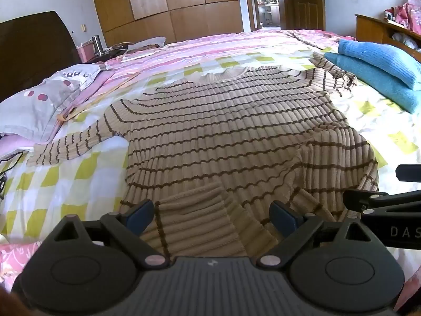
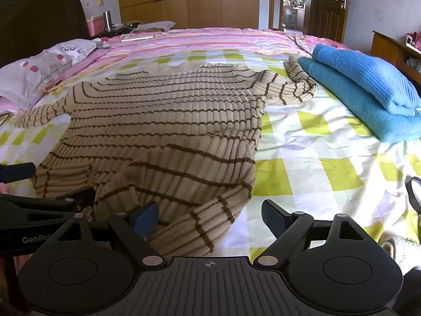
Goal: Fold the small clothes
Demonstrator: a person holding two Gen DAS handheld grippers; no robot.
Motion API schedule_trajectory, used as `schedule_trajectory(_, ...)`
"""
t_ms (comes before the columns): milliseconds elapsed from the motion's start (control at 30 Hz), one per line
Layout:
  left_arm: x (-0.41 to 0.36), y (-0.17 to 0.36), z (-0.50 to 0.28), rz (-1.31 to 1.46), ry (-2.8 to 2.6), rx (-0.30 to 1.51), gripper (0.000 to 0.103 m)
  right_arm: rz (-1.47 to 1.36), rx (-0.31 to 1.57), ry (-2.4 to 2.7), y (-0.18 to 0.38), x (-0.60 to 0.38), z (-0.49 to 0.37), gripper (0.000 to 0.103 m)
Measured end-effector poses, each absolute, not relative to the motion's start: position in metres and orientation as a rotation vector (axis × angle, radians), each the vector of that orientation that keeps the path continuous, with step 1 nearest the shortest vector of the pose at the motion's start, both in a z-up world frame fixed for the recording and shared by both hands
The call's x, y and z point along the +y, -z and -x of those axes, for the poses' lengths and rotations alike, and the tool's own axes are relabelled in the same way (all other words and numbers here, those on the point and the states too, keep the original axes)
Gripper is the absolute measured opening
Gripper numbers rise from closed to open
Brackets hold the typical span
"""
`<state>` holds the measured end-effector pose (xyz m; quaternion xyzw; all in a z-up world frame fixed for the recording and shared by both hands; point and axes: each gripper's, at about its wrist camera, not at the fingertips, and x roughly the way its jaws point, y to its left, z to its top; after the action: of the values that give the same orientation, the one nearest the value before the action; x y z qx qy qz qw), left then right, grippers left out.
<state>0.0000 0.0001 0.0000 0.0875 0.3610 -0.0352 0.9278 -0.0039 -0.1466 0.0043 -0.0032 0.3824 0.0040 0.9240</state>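
A beige ribbed sweater with thin brown stripes (image 1: pixel 223 121) (image 2: pixel 163 121) lies spread on the bed, neck away from me, one sleeve out to the left and the other bunched at the far right. Its near hem is rumpled and partly turned over. My left gripper (image 1: pixel 211 214) hangs open over the near hem, with the ribbed band between its blue pads but untouched. My right gripper (image 2: pixel 210 216) is open over the hem's near right corner, its left pad (image 2: pixel 147 217) close to the fabric. The right gripper's arm shows at the right edge of the left wrist view.
The bed carries a green, white and pink checked sheet (image 2: pixel 315 158). Two folded blue knits (image 2: pixel 368 92) (image 1: pixel 381 71) are stacked at the right. A grey pillow (image 1: pixel 44 100) lies at the left by a dark headboard. Wardrobe and open door stand behind.
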Motion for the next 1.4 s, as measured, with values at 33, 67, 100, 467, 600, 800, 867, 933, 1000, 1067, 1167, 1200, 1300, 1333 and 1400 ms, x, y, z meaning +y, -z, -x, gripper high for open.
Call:
schedule_trajectory(33,0.0,0.0,0.0,-0.179,0.073,0.741,0.099,0.004,0.788,-0.009,-0.004,-0.1466,0.0037,0.087)
schedule_trajectory(67,-0.0001,0.0,0.0001,-0.179,0.074,0.742,0.099,0.005,0.788,-0.009,-0.0038,-0.1464,0.0037,0.087)
schedule_trajectory(100,-0.0003,0.0,0.0004,-0.179,0.074,0.743,0.099,0.005,0.788,-0.01,-0.0036,-0.1464,0.0036,0.087)
schedule_trajectory(467,0.0029,0.0033,-0.002,-0.163,0.069,0.758,0.099,0.013,0.782,-0.013,0.0007,-0.1492,0.003,0.087)
schedule_trajectory(600,0.0048,0.0039,-0.0026,-0.152,0.067,0.761,0.099,0.027,0.781,-0.009,-0.0034,-0.1428,0.0007,0.087)
schedule_trajectory(800,0.0036,0.0048,-0.0028,-0.155,0.065,0.765,0.099,0.027,0.781,-0.009,-0.0038,-0.1424,0.0004,0.087)
schedule_trajectory(867,0.003,0.005,-0.0025,-0.161,0.066,0.764,0.099,0.023,0.78,-0.008,-0.0041,-0.1432,-0.0006,0.087)
schedule_trajectory(933,0.0021,0.0055,-0.0022,-0.166,0.065,0.764,0.099,0.023,0.778,-0.007,-0.004,-0.1435,-0.0013,0.087)
schedule_trajectory(1000,0.0022,0.0057,-0.0024,-0.163,0.065,0.764,0.099,0.023,0.778,-0.008,-0.004,-0.1435,-0.0013,0.087)
schedule_trajectory(1067,0.0025,0.0059,-0.0022,-0.16,0.064,0.765,0.099,0.025,0.775,-0.01,-0.0042,-0.1437,-0.002,0.087)
schedule_trajectory(1167,0.0029,0.006,-0.0021,-0.156,0.062,0.766,0.099,0.03,0.77,-0.013,-0.0042,-0.1436,-0.0022,0.087)
schedule_trajectory(1200,0.0033,0.0057,-0.0026,-0.155,0.062,0.766,0.099,0.03,0.769,-0.014,-0.0046,-0.1438,-0.0025,0.087)
schedule_trajectory(1300,0.0035,0.0053,-0.0031,-0.155,0.061,0.765,0.099,0.033,0.765,-0.013,-0.0041,-0.1431,-0.0018,0.087)
schedule_trajectory(1333,0.0035,0.0053,-0.0031,-0.155,0.061,0.766,0.099,0.033,0.765,-0.013,-0.0041,-0.1431,-0.0019,0.087)
schedule_trajectory(1400,0.0036,0.0053,-0.0031,-0.155,0.061,0.765,0.099,0.035,0.764,-0.013,-0.0044,-0.1431,-0.0022,0.087)
